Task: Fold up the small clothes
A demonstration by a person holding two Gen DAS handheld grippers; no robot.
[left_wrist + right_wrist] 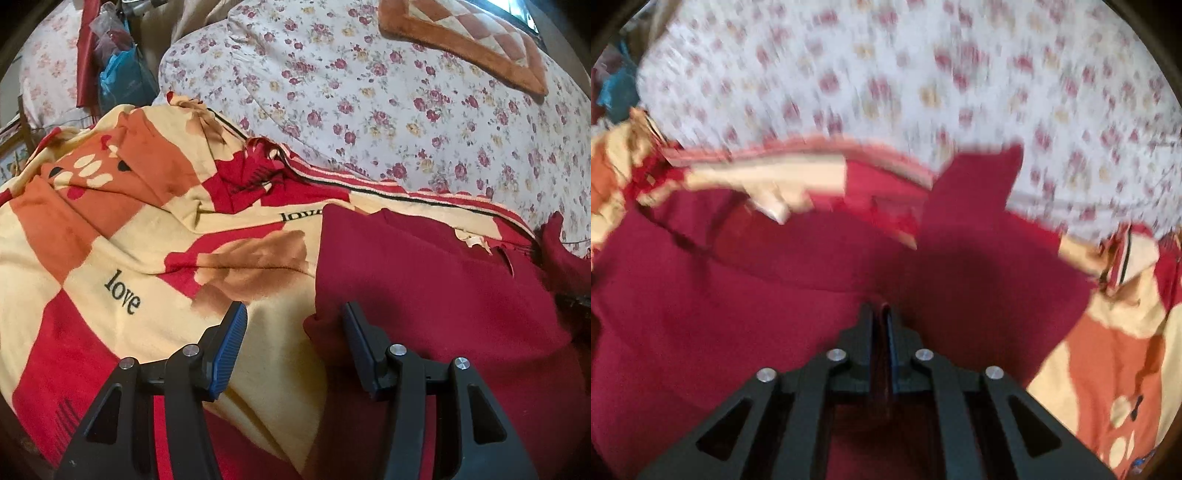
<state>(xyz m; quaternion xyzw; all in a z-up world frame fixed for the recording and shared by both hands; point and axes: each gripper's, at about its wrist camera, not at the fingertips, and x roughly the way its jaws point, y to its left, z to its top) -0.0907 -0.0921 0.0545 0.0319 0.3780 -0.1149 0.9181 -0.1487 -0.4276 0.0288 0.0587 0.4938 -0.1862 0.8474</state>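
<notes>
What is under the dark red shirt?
The dark red garment lies on a checked blanket printed with "love". The blanket shows around its edges; whatever sits beneath the garment's middle is covered.

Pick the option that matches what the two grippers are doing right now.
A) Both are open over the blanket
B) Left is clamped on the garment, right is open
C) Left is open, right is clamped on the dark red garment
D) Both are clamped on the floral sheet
C: the left gripper has its fingers spread apart with nothing between them, while the right gripper has its fingers pressed together on a fold of the dark red garment.
</notes>
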